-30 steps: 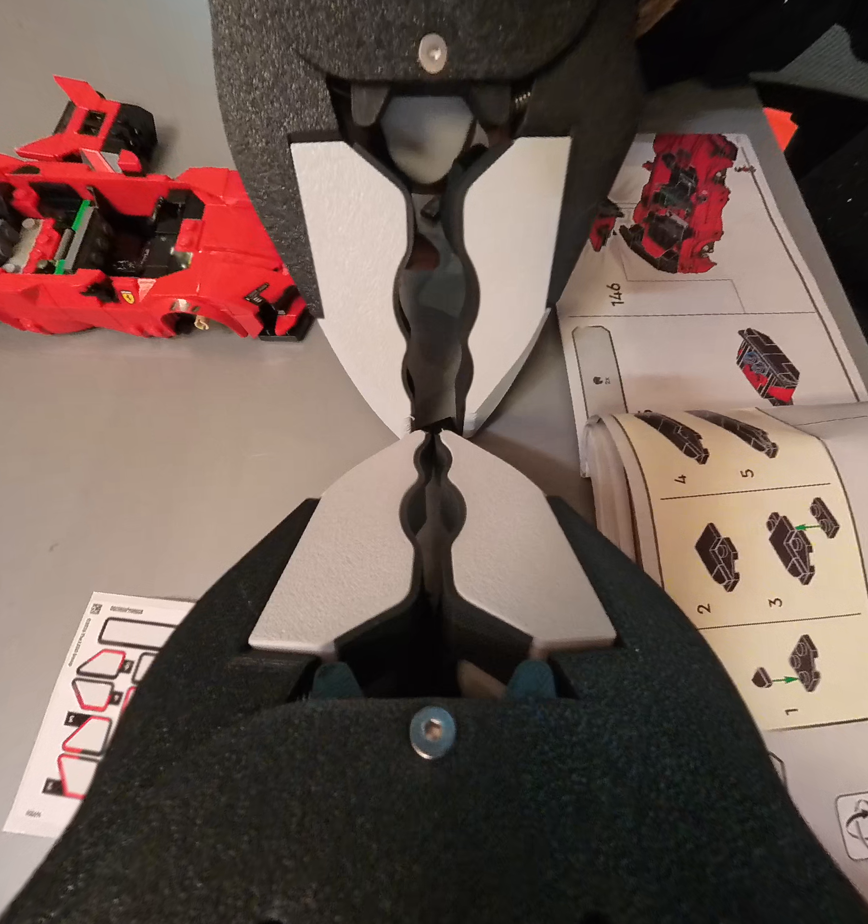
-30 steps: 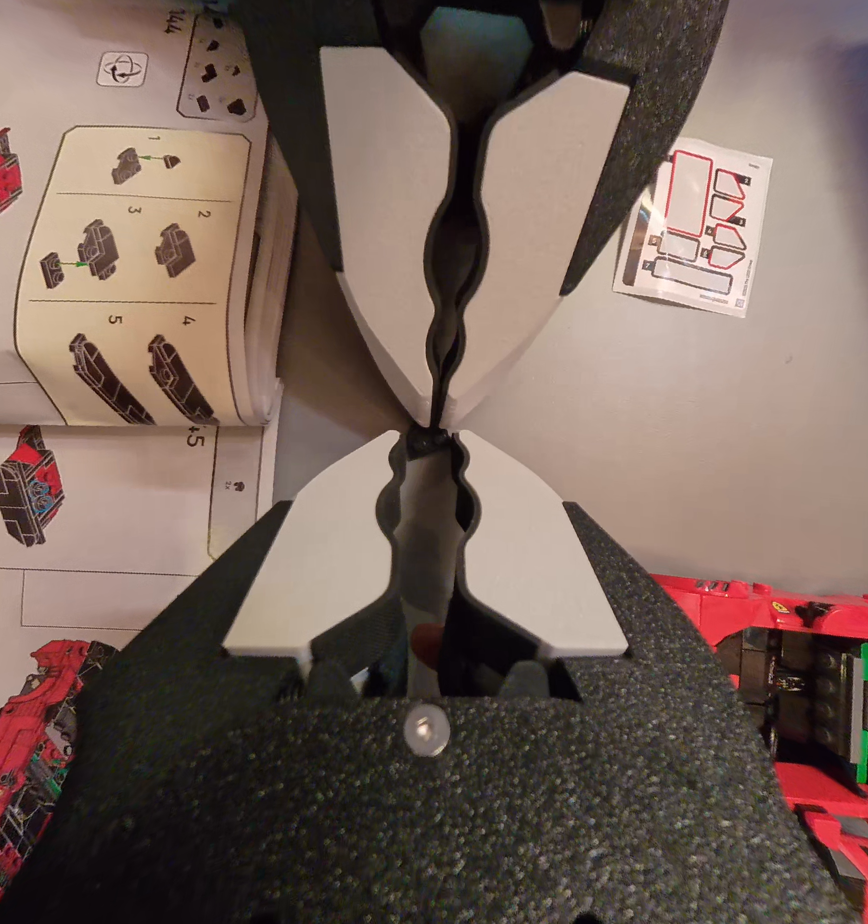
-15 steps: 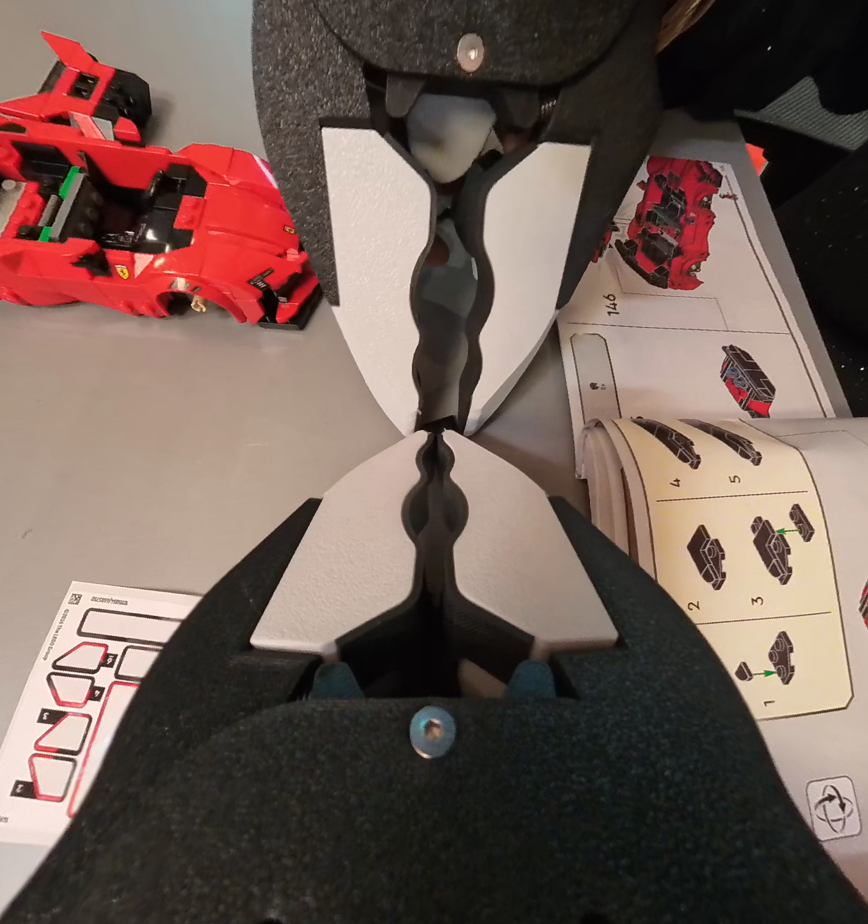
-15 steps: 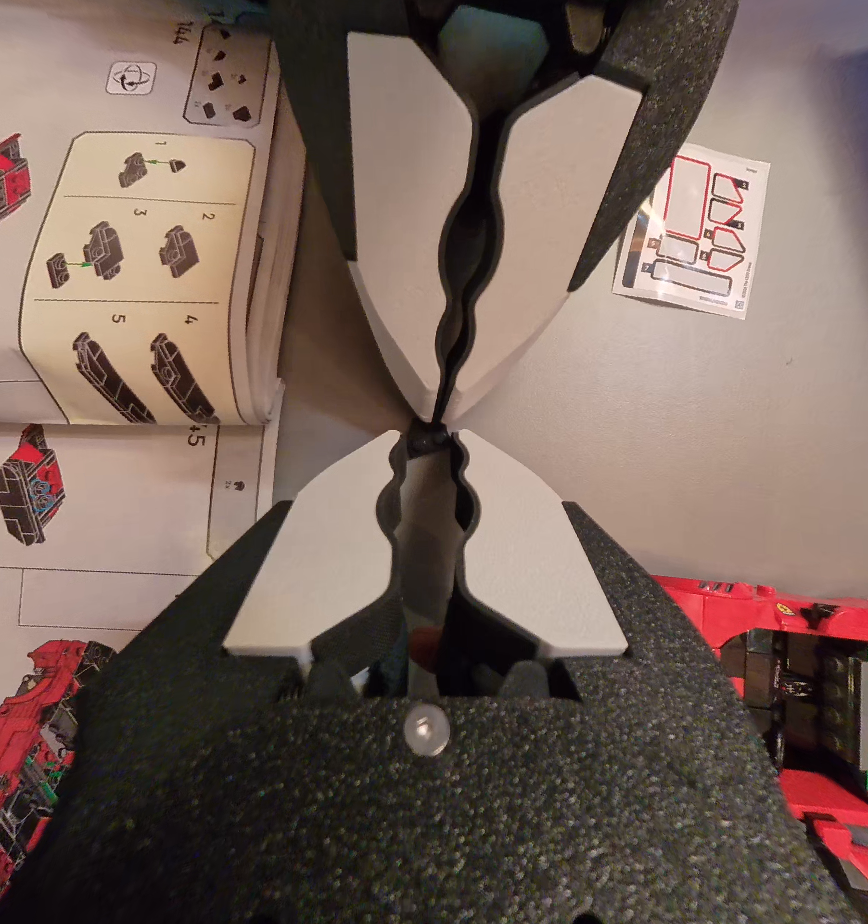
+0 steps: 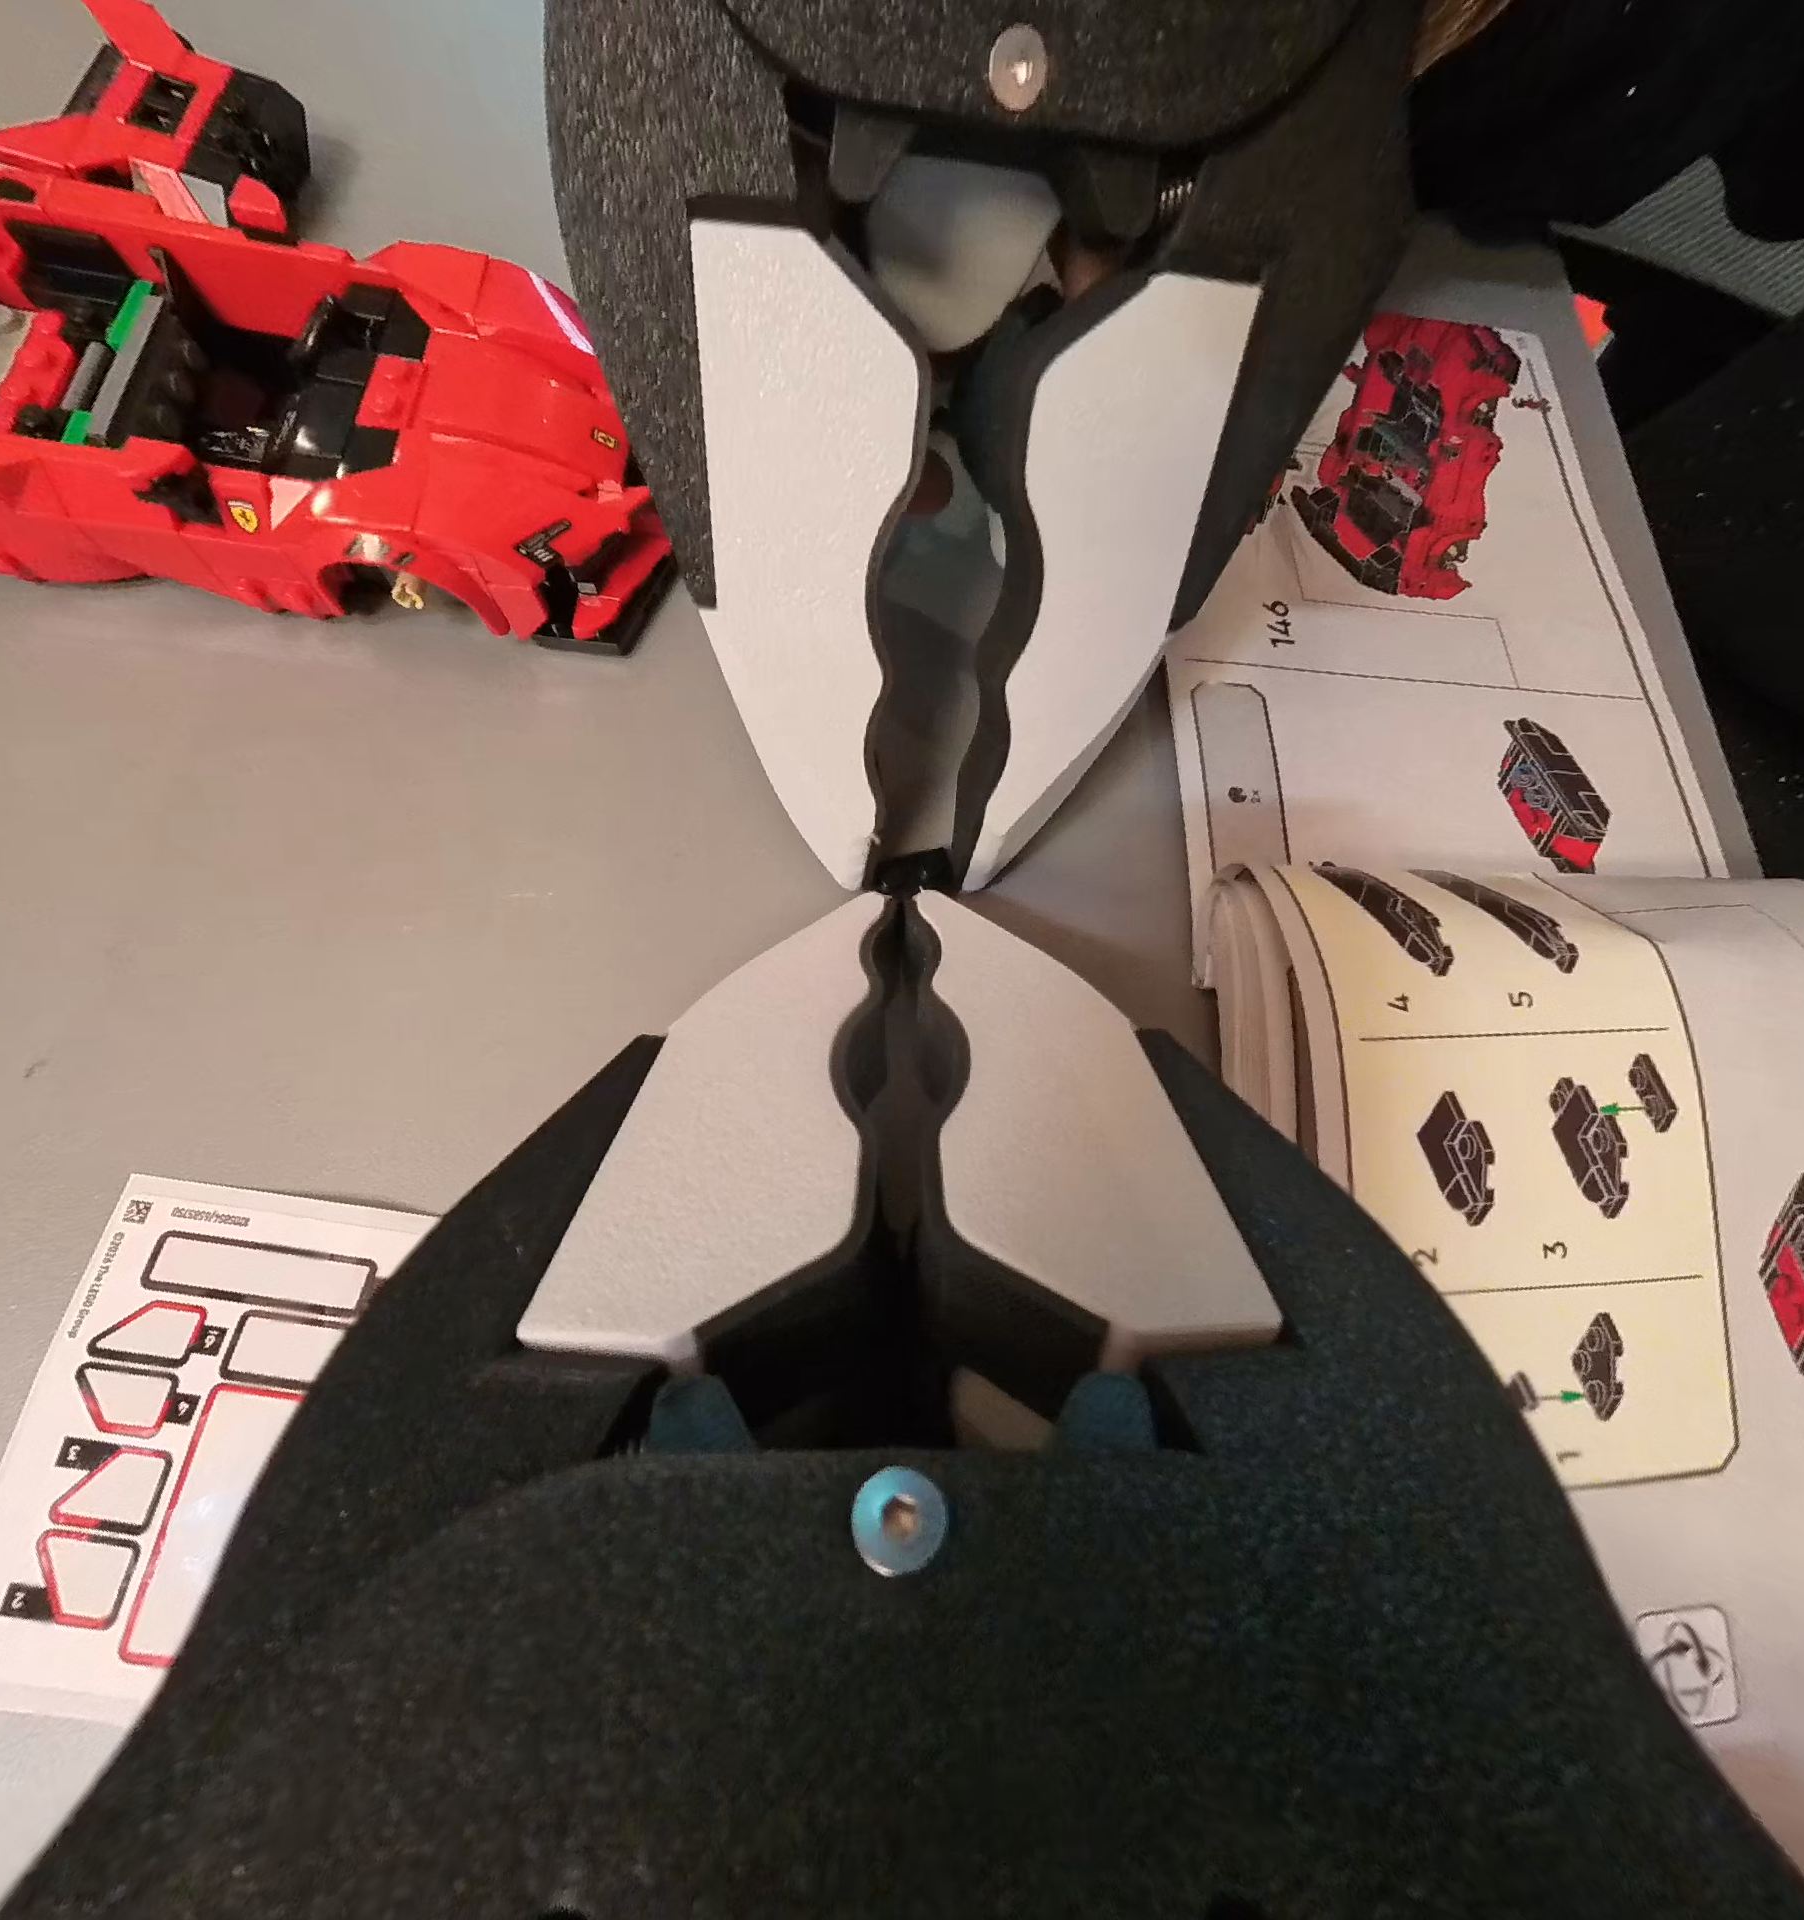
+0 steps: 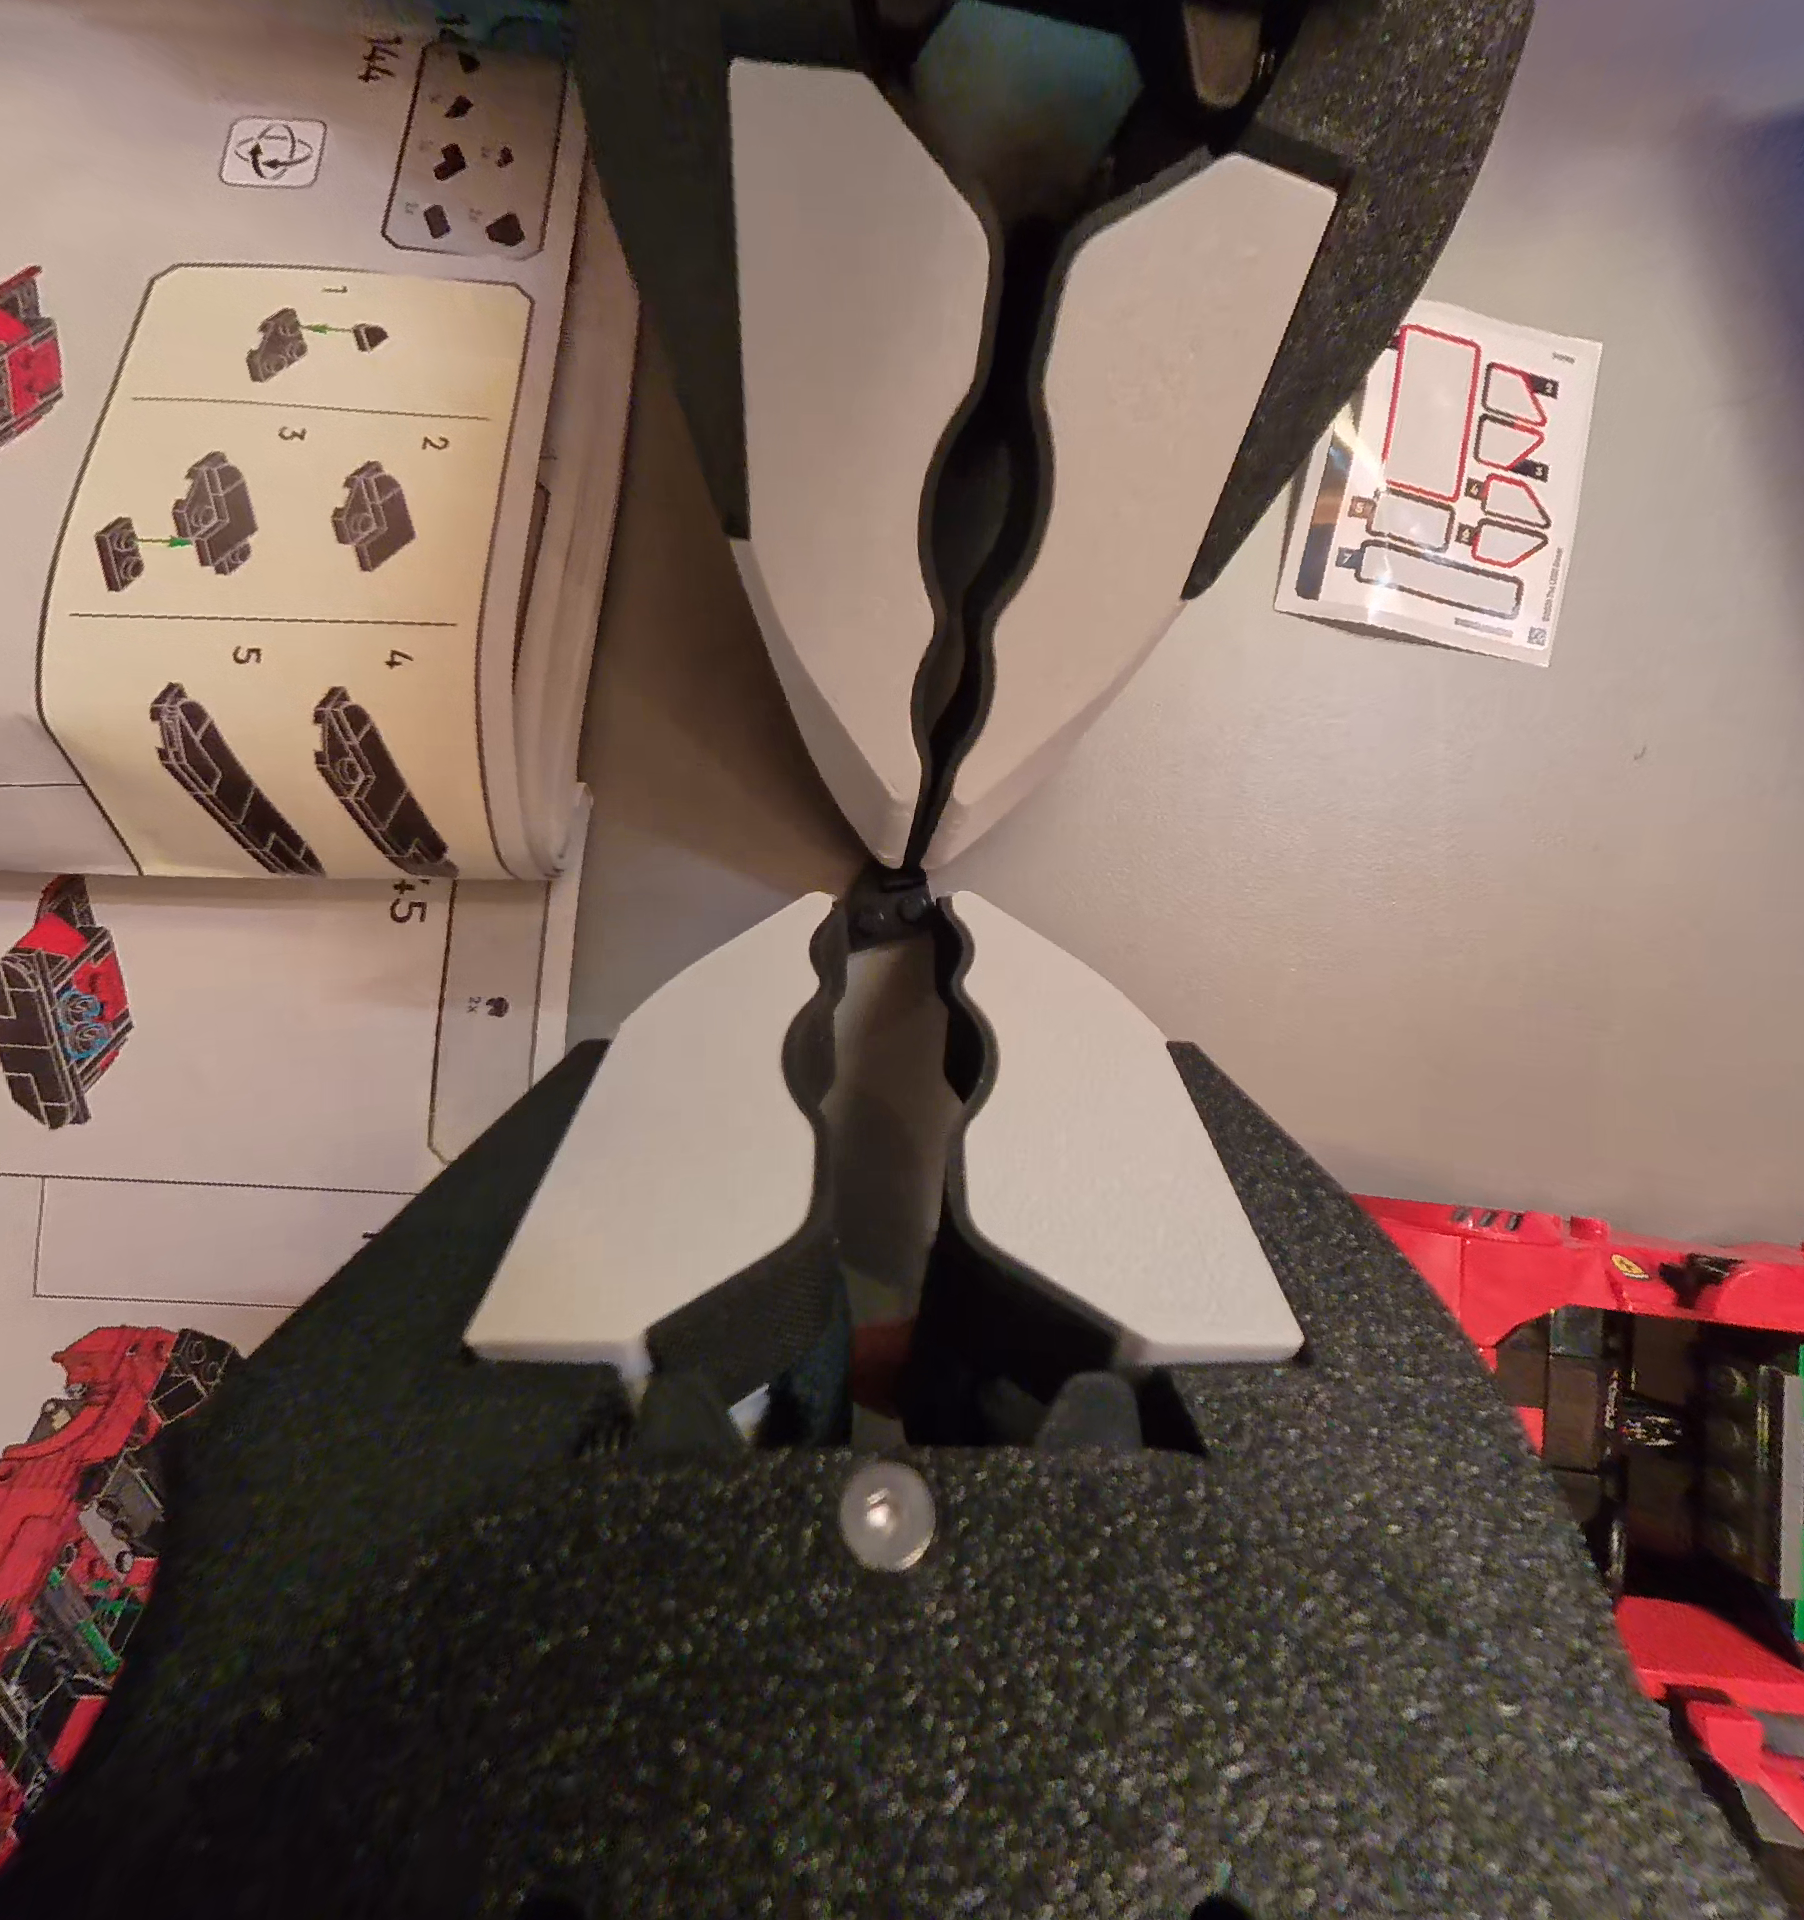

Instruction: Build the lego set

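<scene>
Left wrist view
- Left gripper (image 5: 903, 906): its fingers are closed tip to tip; whether a small part sits between them I cannot tell.
- Right gripper (image 5: 913, 868): it faces the left one from the top of this view, its tips clamped on a small black Lego piece (image 5: 913, 870).
- Red Lego car (image 5: 274, 436): far to the left of the gripper, on the grey table (image 5: 337, 883), partly built, cockpit open.
- Sticker sheet (image 5: 139, 1434): near left, flat on the table.
- Instruction booklet (image 5: 1480, 1122): to the right, open, one page curled over.
- Change: half a second ago the black piece was hardly visible between the opposite tips; now it shows clearly, and the car and booklet sit larger in view.

Right wrist view
- Right gripper (image 6: 890, 916): holds the black Lego piece (image 6: 890, 912) at its very tips; two studs are visible.
- Left gripper (image 6: 913, 862): opposite, its closed tips touching the top of the piece.
- Car (image 6: 1708, 1455): near right.
- Booklet (image 6: 254, 623): to the left.
- Sticker sheet (image 6: 1438, 478): far right.
- Meaning: I judge that two tiny parts are being pressed together in the air, a sub-assembly like those drawn on the open page; it is not yet on the car.
</scene>
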{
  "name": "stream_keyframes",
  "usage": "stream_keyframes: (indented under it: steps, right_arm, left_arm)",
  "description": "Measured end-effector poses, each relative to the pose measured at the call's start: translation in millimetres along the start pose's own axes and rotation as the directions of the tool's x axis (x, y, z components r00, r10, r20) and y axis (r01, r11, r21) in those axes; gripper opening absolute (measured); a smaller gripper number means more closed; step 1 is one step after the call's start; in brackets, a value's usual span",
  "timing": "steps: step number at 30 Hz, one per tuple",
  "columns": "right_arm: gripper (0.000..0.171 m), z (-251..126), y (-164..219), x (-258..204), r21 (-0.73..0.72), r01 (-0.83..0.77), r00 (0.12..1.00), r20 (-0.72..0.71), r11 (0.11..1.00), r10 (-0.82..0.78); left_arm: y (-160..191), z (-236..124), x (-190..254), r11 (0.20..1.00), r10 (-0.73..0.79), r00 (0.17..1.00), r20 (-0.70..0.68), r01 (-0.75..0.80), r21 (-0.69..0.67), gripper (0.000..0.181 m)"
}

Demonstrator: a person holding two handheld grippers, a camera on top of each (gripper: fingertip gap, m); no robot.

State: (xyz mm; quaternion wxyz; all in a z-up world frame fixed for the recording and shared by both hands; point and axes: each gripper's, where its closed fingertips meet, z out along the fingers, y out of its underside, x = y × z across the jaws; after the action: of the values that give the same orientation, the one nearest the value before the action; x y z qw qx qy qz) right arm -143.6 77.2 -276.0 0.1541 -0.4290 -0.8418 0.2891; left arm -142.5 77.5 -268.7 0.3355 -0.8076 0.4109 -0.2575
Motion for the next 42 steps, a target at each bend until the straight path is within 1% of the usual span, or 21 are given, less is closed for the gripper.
stream_keyframes:
  steps: [3,5,8,11,15,18,21,22,23,26,27,29,34,42]
  right_arm:
    - [0.016,0.0,0.0,-0.1,-0.001,-0.002,1.0,0.0,1.0,0.002]
    - [0.016,0.0,0.1,-0.1,-0.002,-0.002,1.0,0.001,1.0,0.002]
    - [0.016,0.0,0.1,-0.2,-0.003,0.003,1.0,0.001,1.0,-0.003]
    - [0.016,0.0,0.1,-0.3,-0.008,0.003,1.0,0.001,1.0,-0.003]
    - [0.016,0.1,0.0,-0.2,-0.015,0.009,1.0,0.004,1.0,-0.009]
    - [0.016,0.1,-0.1,-0.3,-0.009,0.009,1.0,0.004,1.0,-0.009]
    - [0.016,0.0,-0.2,-1.0,0.002,0.012,1.0,0.009,1.0,-0.012]
    - [0.016,0.0,-0.2,-1.0,0.001,0.01,1.0,0.011,1.0,-0.01]
    - [0.016,0.0,-0.2,-1.0,-0.002,0.01,1.0,0.012,1.0,-0.01]
    - [0.016,0.1,-0.3,-1.0,-0.004,0.01,1.0,0.013,1.0,-0.01]
    - [0.016,0.1,-0.4,-1.1,-0.002,0.012,1.0,0.013,1.0,-0.012]
    - [0.016,0.1,-0.4,-1.1,0.004,0.014,1.0,0.014,1.0,-0.014]
    - [0.016,0.5,-0.9,-2.0,0.003,0.025,0.999,0.022,1.0,-0.025]
    - [0.016,0.6,-1.0,-2.1,-0.003,0.024,0.999,0.025,1.0,-0.024]
  left_arm:
    - [-0.1,0.7,0.6,0.999,0.027,0.999,0.026,-0.026,-0.041,0.001]
    - [0.1,0.7,0.4,0.998,0.015,1.0,0.027,-0.013,-0.06,0.001]
    - [0.5,0.7,0.5,0.998,0.002,1.0,0.024,-0.001,-0.07,0.001]
    - [0.9,0.6,0.5,0.998,-0.026,1.0,0.006,0.026,-0.052,0.002]
    - [0.5,0.6,0.4,0.999,-0.002,1.0,0.018,0.003,-0.055,0.001]
    - [-0.2,-1.9,-2.3,1.0,0.02,0.999,0.025,-0.02,-0.001,0.0]
    - [-11.8,-22.2,-4.3,0.992,0.023,0.999,0.024,-0.026,0.12,0.0]
    - [-10.3,-25.3,-5.7,0.993,0.018,0.999,0.028,-0.021,0.115,0.001]
    - [-6.5,-23.6,-6.2,0.995,0.017,0.999,0.03,-0.02,0.093,0.017]
    - [5.1,-7.0,3.8,0.998,0.062,0.998,-0.014,-0.062,0.003,0.023]
    - [6.9,-3.5,4.9,0.996,0.081,0.997,-0.013,-0.082,-0.023,0.023]
    - [5.1,0.2,5.7,0.994,0.106,0.994,-0.01,-0.106,-0.027,0.02]
    - [5.7,1.3,3.7,0.996,0.085,0.996,-0.013,-0.086,-0.034,0.011]
    - [6.0,1.8,3.5,0.996,0.079,0.997,-0.016,-0.08,-0.036,0.009]
